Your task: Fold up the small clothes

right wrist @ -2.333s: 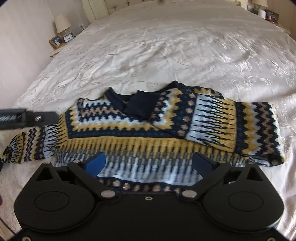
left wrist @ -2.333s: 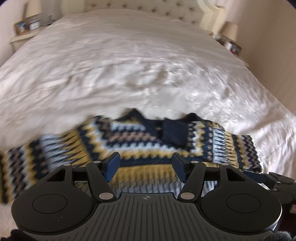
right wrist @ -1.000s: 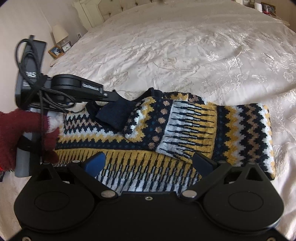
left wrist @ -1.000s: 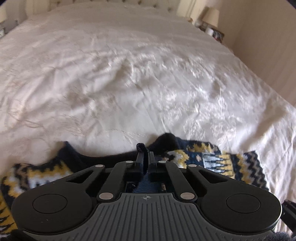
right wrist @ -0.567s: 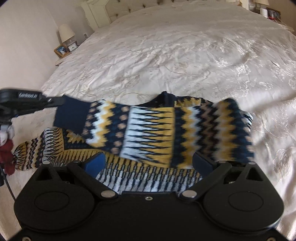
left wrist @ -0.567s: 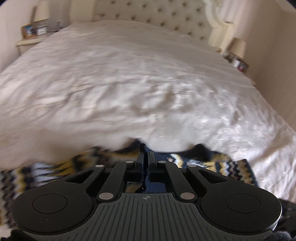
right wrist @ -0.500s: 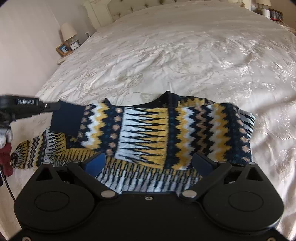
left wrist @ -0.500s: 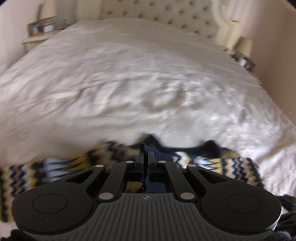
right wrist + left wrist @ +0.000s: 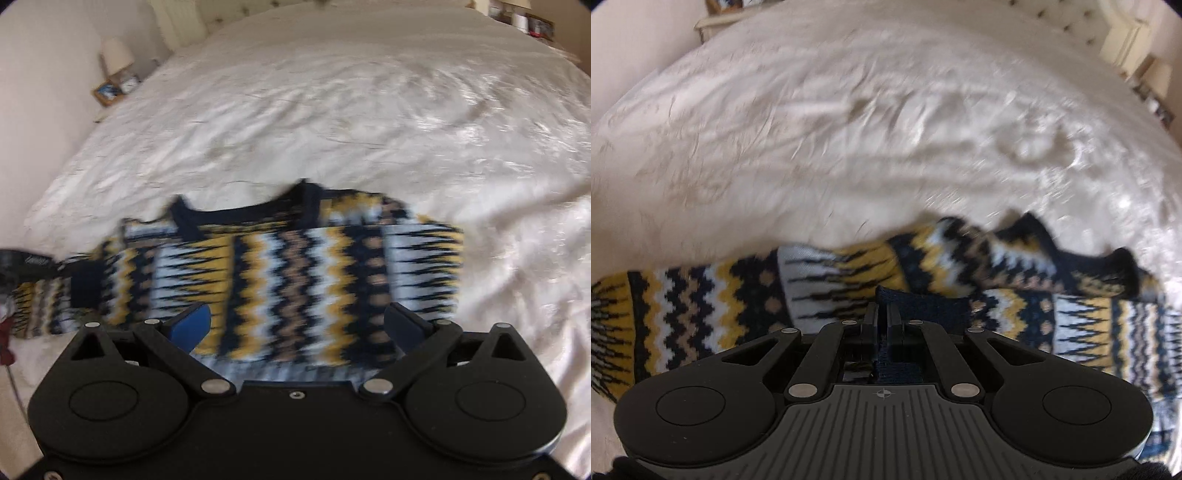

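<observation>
A knitted sweater [image 9: 295, 266] in navy, yellow, white and tan zigzags lies flat on the bed, its navy neckline [image 9: 243, 214] at the far side. One sleeve is drawn across the chest toward the left. My left gripper [image 9: 882, 314] is shut on that sleeve's navy cuff [image 9: 923, 304]; in the right wrist view the cuff [image 9: 86, 284] shows at the sweater's left edge with the left gripper [image 9: 61, 267] beside it. The other sleeve [image 9: 701, 295] stretches out to the left under the cuff. My right gripper [image 9: 299, 326] hovers open over the sweater's near hem, nothing between its fingers.
A white embroidered bedspread [image 9: 351, 110] covers the whole bed around the sweater. A bedside table with a lamp [image 9: 116, 51] and picture frames [image 9: 109, 90] stands at the far left. The tufted headboard [image 9: 1067, 18] is at the far end. A red-gloved hand [image 9: 5, 347] shows at the left edge.
The left gripper has carried the cuff leftward, drawing the sleeve flat across the sweater's chest. The right gripper has stayed open over the hem.
</observation>
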Action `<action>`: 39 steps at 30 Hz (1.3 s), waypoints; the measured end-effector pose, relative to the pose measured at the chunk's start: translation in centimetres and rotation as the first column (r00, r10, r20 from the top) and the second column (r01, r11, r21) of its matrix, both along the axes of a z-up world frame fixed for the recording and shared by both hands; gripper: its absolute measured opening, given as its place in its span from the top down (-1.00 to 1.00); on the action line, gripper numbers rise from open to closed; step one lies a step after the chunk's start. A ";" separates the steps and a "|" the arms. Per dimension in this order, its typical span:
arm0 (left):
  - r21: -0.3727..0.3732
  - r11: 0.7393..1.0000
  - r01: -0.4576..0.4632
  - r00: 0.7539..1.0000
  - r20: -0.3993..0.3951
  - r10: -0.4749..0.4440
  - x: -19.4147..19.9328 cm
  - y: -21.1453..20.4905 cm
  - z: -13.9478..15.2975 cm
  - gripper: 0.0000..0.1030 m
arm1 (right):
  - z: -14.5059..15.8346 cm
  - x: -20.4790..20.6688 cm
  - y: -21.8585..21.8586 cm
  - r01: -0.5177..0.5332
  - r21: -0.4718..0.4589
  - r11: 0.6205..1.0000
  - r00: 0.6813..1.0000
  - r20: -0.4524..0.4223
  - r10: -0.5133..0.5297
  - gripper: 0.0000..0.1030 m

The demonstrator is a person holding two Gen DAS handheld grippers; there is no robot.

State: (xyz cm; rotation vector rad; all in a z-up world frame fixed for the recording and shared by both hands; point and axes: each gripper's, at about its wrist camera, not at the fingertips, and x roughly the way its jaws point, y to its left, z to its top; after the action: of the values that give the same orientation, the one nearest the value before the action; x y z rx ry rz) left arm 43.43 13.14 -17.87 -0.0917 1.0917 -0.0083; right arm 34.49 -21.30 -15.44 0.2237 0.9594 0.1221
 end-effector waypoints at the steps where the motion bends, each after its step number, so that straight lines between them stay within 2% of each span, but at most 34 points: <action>1: 0.014 1.000 -0.002 1.000 -0.027 0.002 0.4 -0.1 -0.7 0.91 | -0.1 0.4 -0.7 0.013 -0.012 1.000 1.000 -0.005 -0.013 -0.95; 3: 0.028 1.000 -0.001 0.999 -0.051 0.003 0.6 0.4 -1.5 0.91 | -0.2 1.0 -1.9 0.035 -0.028 0.999 0.999 -0.009 -0.035 -0.95; 6: 0.045 0.999 -0.016 0.999 -0.042 0.018 0.7 0.9 -1.8 0.91 | -0.2 1.5 -2.8 0.040 -0.045 0.998 0.999 -0.009 -0.041 -0.95; 9: -0.007 1.000 -0.029 0.999 -0.026 0.029 -0.2 1.3 -1.1 0.82 | -0.2 1.7 -2.7 0.029 -0.054 0.998 1.000 -0.009 -0.030 -0.98; 11: -0.030 0.999 -0.015 1.000 -0.011 0.015 -1.4 1.2 -0.4 0.80 | -0.5 1.5 -2.4 0.016 -0.047 0.999 1.000 -0.017 -0.017 -0.98; 12: -0.038 0.999 -0.005 1.000 -0.001 0.005 -2.1 1.0 0.0 0.69 | -0.5 1.4 -2.1 0.007 -0.048 0.999 1.000 -0.020 -0.008 -0.98; 13: -0.046 0.999 0.005 1.000 0.008 -0.005 -3.1 0.7 0.4 0.49 | -0.6 1.2 -1.8 -0.004 -0.051 0.999 1.000 -0.022 0.003 -0.98; 14: -0.059 0.998 0.016 1.000 0.007 -0.016 -3.8 0.3 0.7 0.42 | -0.6 0.9 -1.4 -0.016 -0.053 0.998 1.000 -0.026 0.014 -0.98; 22: -0.124 0.985 0.117 0.990 -0.058 -0.125 -11.0 -3.1 1.0 0.40 | -0.6 -2.1 3.5 -0.144 -0.021 0.989 0.989 -0.050 0.143 -0.98; 25: -0.113 0.983 0.147 0.984 -0.089 -0.157 -13.3 -3.5 0.4 0.40 | -1.2 -3.4 5.8 -0.219 -0.026 0.975 0.974 -0.073 0.216 -0.99; 28: -0.072 0.971 0.226 0.960 -0.153 -0.235 -15.4 -4.1 -1.0 0.40 | -2.4 -4.8 7.8 -0.295 -0.064 0.953 0.952 -0.108 0.288 -0.98; 31: 0.002 0.951 0.310 0.928 -0.219 -0.302 -17.8 -4.1 -2.8 0.40 | -4.6 -5.8 9.1 -0.357 -0.180 0.916 0.927 -0.184 0.326 -0.98; 33: 0.012 0.951 0.309 0.930 -0.214 -0.300 -19.0 -3.4 -3.0 0.39 | -6.2 -6.3 8.9 -0.356 -0.242 0.902 0.924 -0.237 0.301 -0.99; 36: 0.010 0.964 0.266 0.940 -0.224 -0.257 -19.9 -2.0 -3.1 0.39 | -7.2 -6.7 7.7 -0.312 -0.247 0.917 0.934 -0.258 0.248 -0.99; 39: 0.001 0.971 0.240 0.947 -0.221 -0.233 -20.5 -0.7 -2.7 0.40 | -6.6 -7.0 7.4 -0.293 -0.224 0.929 0.939 -0.251 0.236 -0.99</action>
State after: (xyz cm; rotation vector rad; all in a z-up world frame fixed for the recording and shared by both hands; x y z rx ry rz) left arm 22.90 12.42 -20.58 0.0663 1.3183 -0.2030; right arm 27.54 -13.95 -22.08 -0.1398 1.2137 0.2233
